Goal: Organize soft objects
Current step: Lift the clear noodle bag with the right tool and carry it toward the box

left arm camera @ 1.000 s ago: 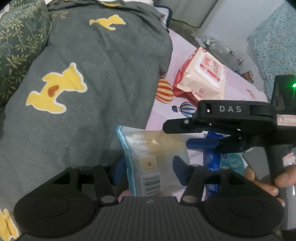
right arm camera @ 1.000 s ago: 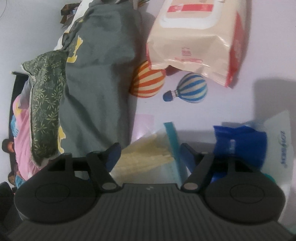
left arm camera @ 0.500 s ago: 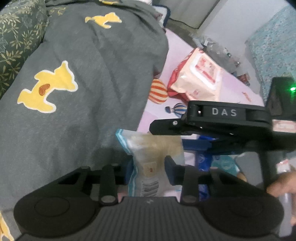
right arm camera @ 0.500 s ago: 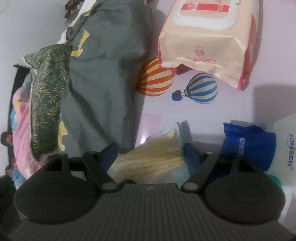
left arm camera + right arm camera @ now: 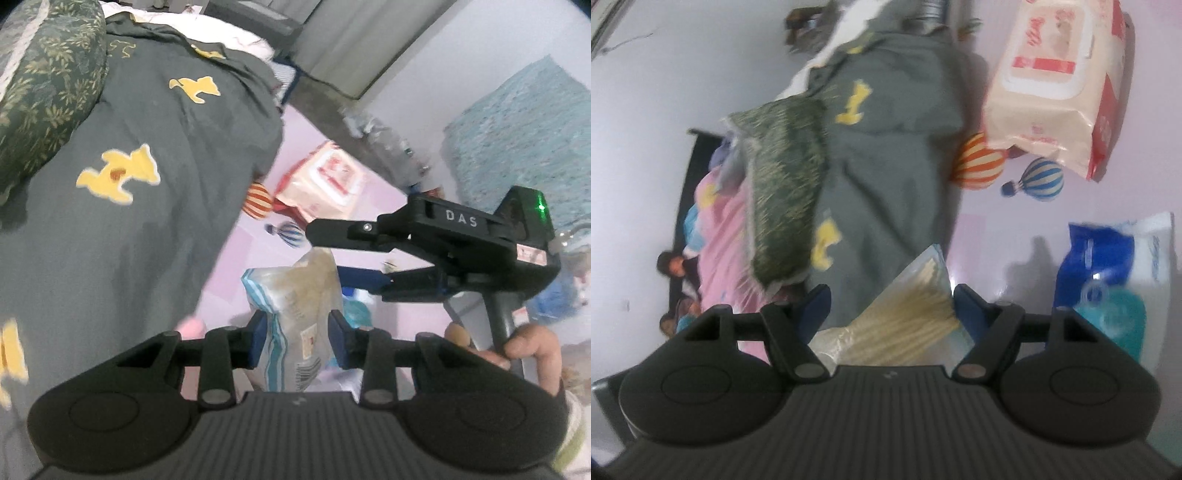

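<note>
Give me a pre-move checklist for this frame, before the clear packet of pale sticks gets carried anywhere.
1. Left gripper shut on the stick packet, jaws having just closed: ok.
2. Right gripper free of it: jaws just narrowed slightly but open, one pad clear: ok.
3. Packet lifted off the pink sheet: cannot tell.
4. Grey blanket not caught in either gripper: ok.
5. Wipes pack and blue pack out of the way: ok.

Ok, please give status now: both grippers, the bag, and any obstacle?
Left gripper shut on clear blue-edged plastic bag. Right gripper open around it. Bag off pink sheet. Grey blanket beside.
</note>
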Demonstrator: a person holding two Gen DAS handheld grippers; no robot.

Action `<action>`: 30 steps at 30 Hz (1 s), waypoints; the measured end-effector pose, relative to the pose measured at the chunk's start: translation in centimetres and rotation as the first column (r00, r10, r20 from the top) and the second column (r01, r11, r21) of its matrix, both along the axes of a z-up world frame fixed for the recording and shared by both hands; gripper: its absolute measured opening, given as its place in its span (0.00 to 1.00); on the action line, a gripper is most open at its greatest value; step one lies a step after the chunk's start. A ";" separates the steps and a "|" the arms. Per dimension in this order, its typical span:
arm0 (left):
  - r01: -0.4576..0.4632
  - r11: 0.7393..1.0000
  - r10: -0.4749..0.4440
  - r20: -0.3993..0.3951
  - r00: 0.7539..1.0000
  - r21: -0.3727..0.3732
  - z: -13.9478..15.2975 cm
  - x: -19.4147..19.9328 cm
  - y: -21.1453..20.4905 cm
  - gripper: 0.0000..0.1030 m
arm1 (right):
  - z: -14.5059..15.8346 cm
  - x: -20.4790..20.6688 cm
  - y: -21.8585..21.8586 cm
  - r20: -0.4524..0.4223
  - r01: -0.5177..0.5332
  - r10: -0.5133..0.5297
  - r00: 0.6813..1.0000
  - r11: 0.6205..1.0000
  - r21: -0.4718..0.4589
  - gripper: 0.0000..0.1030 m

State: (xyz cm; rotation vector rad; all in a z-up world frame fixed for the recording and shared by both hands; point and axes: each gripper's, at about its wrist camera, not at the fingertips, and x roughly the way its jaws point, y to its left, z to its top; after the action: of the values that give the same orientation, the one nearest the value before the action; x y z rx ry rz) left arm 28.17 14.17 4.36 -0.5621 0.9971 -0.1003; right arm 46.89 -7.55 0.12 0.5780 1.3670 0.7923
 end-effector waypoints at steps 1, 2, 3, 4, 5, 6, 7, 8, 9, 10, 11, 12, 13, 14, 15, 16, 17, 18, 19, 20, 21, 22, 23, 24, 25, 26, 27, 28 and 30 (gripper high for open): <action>-0.001 1.000 0.001 0.009 1.000 -0.013 0.2 -1.2 -0.2 0.35 | 0.7 -0.8 -0.3 0.012 -0.014 0.014 1.000 1.000 0.004 0.71; 0.000 1.000 0.000 0.018 1.000 -0.025 0.2 -2.3 -0.5 0.36 | 1.3 -1.6 -0.8 0.021 -0.030 0.030 0.999 1.000 0.006 0.71; 0.002 0.999 -0.001 0.025 1.000 -0.038 0.1 -3.4 -0.8 0.36 | 1.9 -2.5 -1.1 0.031 -0.044 0.044 0.999 0.999 0.004 0.71; 0.003 0.999 -0.001 0.034 0.999 -0.049 -0.1 -4.6 -1.1 0.37 | 2.2 -3.4 -1.4 0.038 -0.057 0.057 0.998 0.998 0.002 0.71; 0.008 0.998 -0.006 0.040 0.999 -0.058 -0.3 -5.8 -1.4 0.38 | 2.5 -4.3 -1.6 0.044 -0.074 0.074 0.996 0.997 0.001 0.71; 0.011 0.998 -0.009 0.040 0.999 -0.068 -0.7 -6.9 -1.8 0.38 | 2.7 -5.2 -1.8 0.052 -0.090 0.090 0.995 0.996 -0.006 0.71; 0.015 0.996 -0.011 0.040 0.999 -0.082 -1.2 -8.1 -2.1 0.38 | 2.8 -6.2 -2.0 0.058 -0.107 0.108 0.992 0.994 -0.011 0.71; 0.018 0.995 -0.014 0.036 0.999 -0.101 -1.7 -9.3 -2.3 0.38 | 2.8 -7.1 -2.0 0.063 -0.121 0.122 0.991 0.993 -0.017 0.71; 0.019 0.992 -0.015 0.030 0.999 -0.124 -2.3 -10.4 -2.5 0.38 | 2.6 -8.0 -1.9 0.066 -0.132 0.133 0.989 0.991 -0.019 0.71; 0.019 0.988 -0.015 0.024 1.000 -0.151 -3.0 -11.5 -2.7 0.38 | 2.4 -8.8 -1.7 0.068 -0.146 0.147 0.987 0.989 -0.019 0.71; 0.022 0.985 -0.018 0.022 1.000 -0.172 -3.6 -12.5 -2.9 0.38 | 2.2 -9.8 -1.7 0.070 -0.156 0.157 0.985 0.987 -0.021 0.71; 0.024 0.982 -0.021 0.017 1.000 -0.187 -4.3 -13.4 -3.1 0.38 | 2.1 -10.5 -1.7 0.072 -0.163 0.164 0.984 0.986 -0.022 0.71; 0.020 0.980 -0.019 0.007 1.000 -0.199 -5.0 -14.4 -3.3 0.38 | 1.8 -11.4 -1.5 0.079 -0.175 0.177 0.981 0.984 -0.024 0.71; 0.013 0.978 -0.013 0.004 1.000 -0.207 -5.7 -15.2 -3.3 0.38 | 1.6 -12.3 -1.4 0.091 -0.180 0.182 0.979 0.983 -0.028 0.71; 0.005 0.978 -0.004 0.006 1.000 -0.208 -6.3 -16.0 -3.4 0.39 | 1.4 -13.1 -1.0 0.100 -0.177 0.180 0.979 0.983 -0.039 0.71; 0.008 0.980 -0.006 0.010 1.000 -0.198 -6.9 -16.6 -3.5 0.41 | 1.2 -13.8 -0.7 0.111 -0.176 0.181 0.977 0.983 -0.055 0.71; 0.009 0.983 -0.008 0.007 1.000 -0.181 -7.4 -17.1 -3.6 0.44 | 1.1 -14.5 -0.5 0.134 -0.172 0.181 0.974 0.982 -0.077 0.71; 0.002 0.986 -0.002 0.002 1.000 -0.165 -7.8 -17.6 -3.6 0.44 | 1.1 -15.1 -0.5 0.153 -0.159 0.172 0.973 0.983 -0.092 0.71; 0.001 0.989 0.000 0.002 1.000 -0.150 -8.1 -18.2 -3.5 0.45 | 1.1 -15.7 -0.7 0.165 -0.144 0.158 0.974 0.985 -0.098 0.71; 0.002 0.991 -0.002 0.004 1.000 -0.133 -8.2 -18.6 -3.4 0.46 | 1.1 -16.0 -0.9 0.170 -0.130 0.144 0.975 0.987 -0.095 0.71; -0.001 0.993 0.002 0.009 1.000 -0.118 -8.2 -19.1 -3.2 0.48 | 1.3 -16.5 -1.4 0.177 -0.108 0.122 0.977 0.991 -0.082 0.71; -0.002 0.994 0.004 0.022 1.000 -0.108 -8.2 -19.7 -2.9 0.49 | 1.5 -16.9 -1.8 0.184 -0.090 0.102 0.978 0.993 -0.072 0.70; 0.002 0.995 0.002 0.039 0.999 -0.100 -7.9 -20.2 -2.7 0.51 | 1.7 -17.3 -2.3 0.189 -0.072 0.082 0.978 0.996 -0.060 0.70; 0.003 0.996 0.002 0.059 0.998 -0.088 -7.6 -20.7 -2.5 0.52 | 2.0 -17.8 -3.0 0.196 -0.051 0.058 0.979 0.998 -0.040 0.70; 0.004 0.998 0.002 0.082 0.997 -0.068 -7.3 -21.2 -2.3 0.52 | 2.3 -18.2 -3.7 0.199 -0.034 0.037 0.979 0.999 -0.022 0.69; 0.002 0.999 0.003 0.104 0.995 -0.047 -6.9 -21.6 -2.2 0.53 | 2.4 -18.6 -4.4 0.201 -0.016 0.017 0.979 1.000 -0.005 0.68; -0.003 1.000 0.006 0.124 0.992 -0.026 -6.6 -21.9 -2.1 0.54 | 2.6 -19.2 -5.2 0.204 0.004 -0.007 0.979 1.000 0.014 0.66; -0.008 1.000 0.009 0.143 0.990 -0.008 -6.2 -22.2 -2.1 0.54 | 2.7 -19.8 -5.9 0.209 0.020 -0.024 0.978 1.000 0.024 0.65; -0.009 1.000 0.005 0.168 0.986 0.020 -5.6 -22.1 -2.4 0.54 | 2.5 -20.9 -6.9 0.211 0.051 -0.056 0.976 0.998 0.031 0.61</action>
State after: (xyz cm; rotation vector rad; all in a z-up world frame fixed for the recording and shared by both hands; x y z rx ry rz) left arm 6.11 11.76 -1.26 -0.5290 0.8315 -0.1286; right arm 25.96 -14.42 2.65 0.5316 1.1425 0.8047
